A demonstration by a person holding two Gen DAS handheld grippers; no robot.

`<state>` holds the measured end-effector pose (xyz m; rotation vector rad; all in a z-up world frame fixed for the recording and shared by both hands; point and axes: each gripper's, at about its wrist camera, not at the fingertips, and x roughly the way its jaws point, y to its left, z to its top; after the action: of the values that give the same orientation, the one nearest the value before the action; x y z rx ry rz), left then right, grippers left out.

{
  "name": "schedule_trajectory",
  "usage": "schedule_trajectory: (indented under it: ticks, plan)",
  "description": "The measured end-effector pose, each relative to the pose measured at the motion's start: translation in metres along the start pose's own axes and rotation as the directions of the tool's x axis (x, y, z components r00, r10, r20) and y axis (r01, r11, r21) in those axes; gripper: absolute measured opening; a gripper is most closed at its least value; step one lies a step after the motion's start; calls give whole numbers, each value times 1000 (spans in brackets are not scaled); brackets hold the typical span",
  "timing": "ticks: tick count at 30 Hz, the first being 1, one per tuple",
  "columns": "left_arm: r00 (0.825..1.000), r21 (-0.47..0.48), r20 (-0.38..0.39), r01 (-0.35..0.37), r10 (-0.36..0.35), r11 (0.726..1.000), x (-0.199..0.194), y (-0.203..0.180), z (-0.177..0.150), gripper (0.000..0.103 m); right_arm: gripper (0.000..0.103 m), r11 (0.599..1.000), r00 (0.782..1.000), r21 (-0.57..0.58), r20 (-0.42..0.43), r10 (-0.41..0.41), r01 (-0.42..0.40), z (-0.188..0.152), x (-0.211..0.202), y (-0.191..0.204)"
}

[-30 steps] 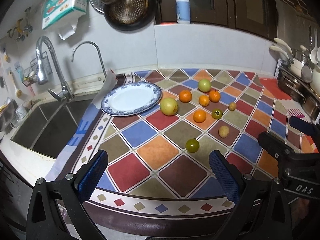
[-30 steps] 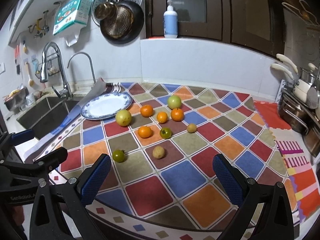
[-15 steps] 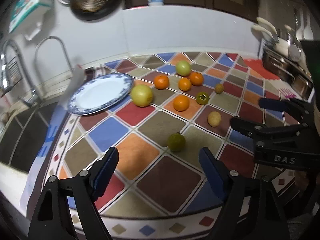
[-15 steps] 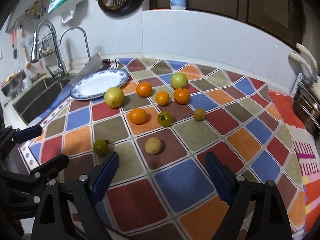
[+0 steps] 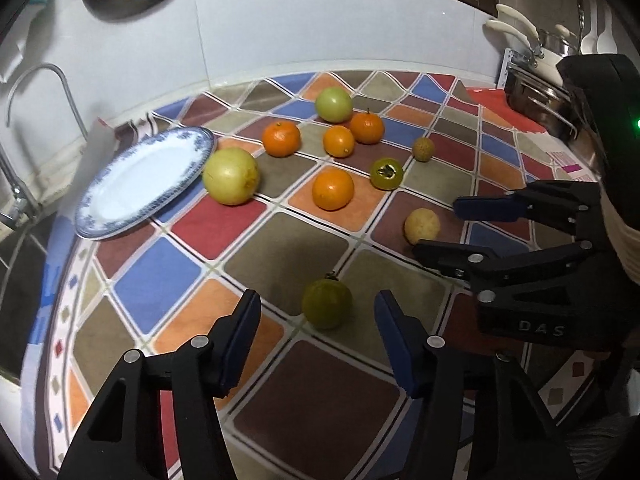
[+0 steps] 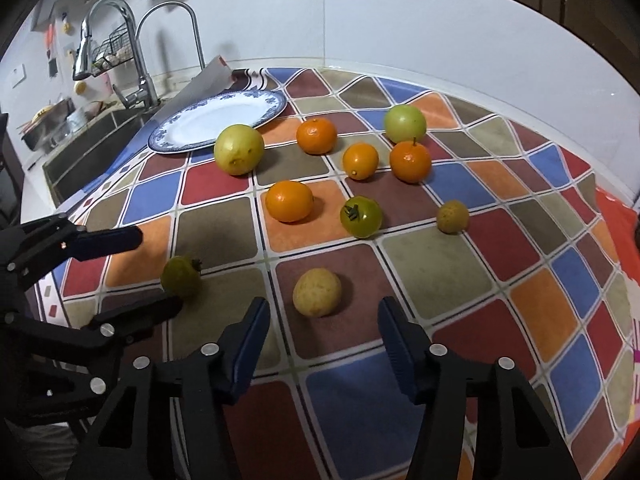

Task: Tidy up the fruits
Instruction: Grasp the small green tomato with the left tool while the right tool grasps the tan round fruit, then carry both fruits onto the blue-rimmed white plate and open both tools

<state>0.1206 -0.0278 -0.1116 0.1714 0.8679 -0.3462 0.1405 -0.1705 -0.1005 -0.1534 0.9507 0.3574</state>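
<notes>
While closing, both hand-held grippers gape | left hand-held gripper (image 5: 318, 306) flanks round tomato (image 5: 327, 304) | right hand-held gripper (image 6: 322, 312), pale ball (image 6: 317, 291)

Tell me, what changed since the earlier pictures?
Both grippers came down closer: the left gripper toward the green tomato, the right gripper toward the pale yellow fruit. Their jaws have been closing, gripping nothing yet. Fruits and plate stayed put.
</notes>
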Motion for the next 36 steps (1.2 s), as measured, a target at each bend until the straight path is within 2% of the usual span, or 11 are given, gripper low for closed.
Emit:
schedule_trajectory:
  ticks: [2,11,14,20,27,36]
  plan:
    - [999,-11,-18,28,-28,1000,4,1,0,49,53,1000,1000,2,-5,13,-13,2,4,0]
    - [997,-41,-36,59,-61,997,15,8,4,35,43,998,999,33,-19,48,-47,8,17,2]
    - [996,-56,-46,79,-82,995,18,11,5,29,42,998,999,36,-20,45,-45,9,19,4]
    - [994,-68,-43,96,-99,993,18,14,5,29,28,998,999,46,-23,43,-42,11,20,6]
    - [995,-72,-11,102,-103,992,5,24,11,29,28,996,998,76,-16,54,-53,15,13,11]
    - [994,-58,70,83,-79,995,-27,52,26,29,28,995,997,77,62,54,-58,39,-7,33]
